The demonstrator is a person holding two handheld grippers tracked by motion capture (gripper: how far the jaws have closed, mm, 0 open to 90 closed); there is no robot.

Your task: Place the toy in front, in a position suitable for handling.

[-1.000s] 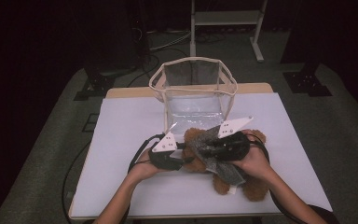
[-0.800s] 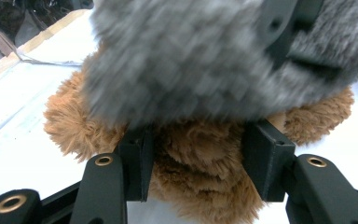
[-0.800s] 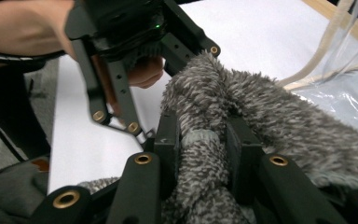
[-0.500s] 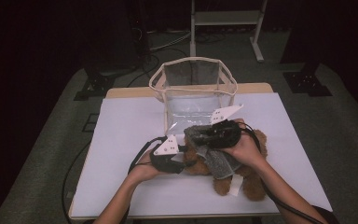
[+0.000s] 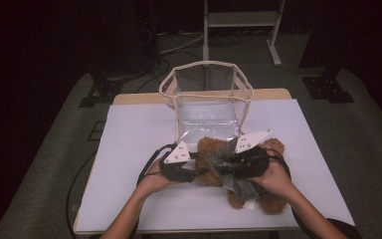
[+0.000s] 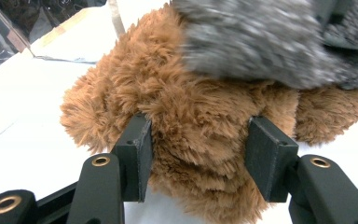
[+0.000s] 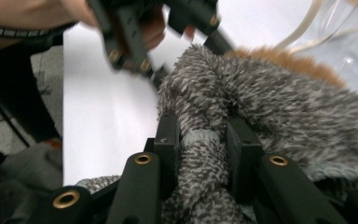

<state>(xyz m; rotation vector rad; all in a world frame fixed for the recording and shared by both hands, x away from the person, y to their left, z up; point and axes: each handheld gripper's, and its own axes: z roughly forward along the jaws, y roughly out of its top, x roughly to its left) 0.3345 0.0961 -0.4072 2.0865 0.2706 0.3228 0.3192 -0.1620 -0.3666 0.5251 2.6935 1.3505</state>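
A brown teddy bear (image 5: 273,201) lies on the white table (image 5: 129,139), just in front of a clear bag. A grey fuzzy garment (image 5: 239,188) is draped over the bear's middle. My left gripper (image 5: 198,168) comes in from the left. In the left gripper view the left gripper (image 6: 198,154) is shut on the bear (image 6: 191,107), both pads sunk in its fur, with the garment (image 6: 261,42) just above. My right gripper (image 5: 221,163) reaches over the bear from the right. In the right gripper view the right gripper (image 7: 203,140) is shut on a bunched fold of the garment (image 7: 270,107).
A clear plastic bag with a beige rim (image 5: 206,67) stands open at the back middle of the table, close behind the bear. Cables loop from both grippers near the person's hands. Bare white tabletop lies to the left and right. A metal stand (image 5: 241,20) is on the floor beyond.
The right gripper swung left and away over the bear with the grey garment, then came back to the right and nearer. The left gripper kept still on the bear.
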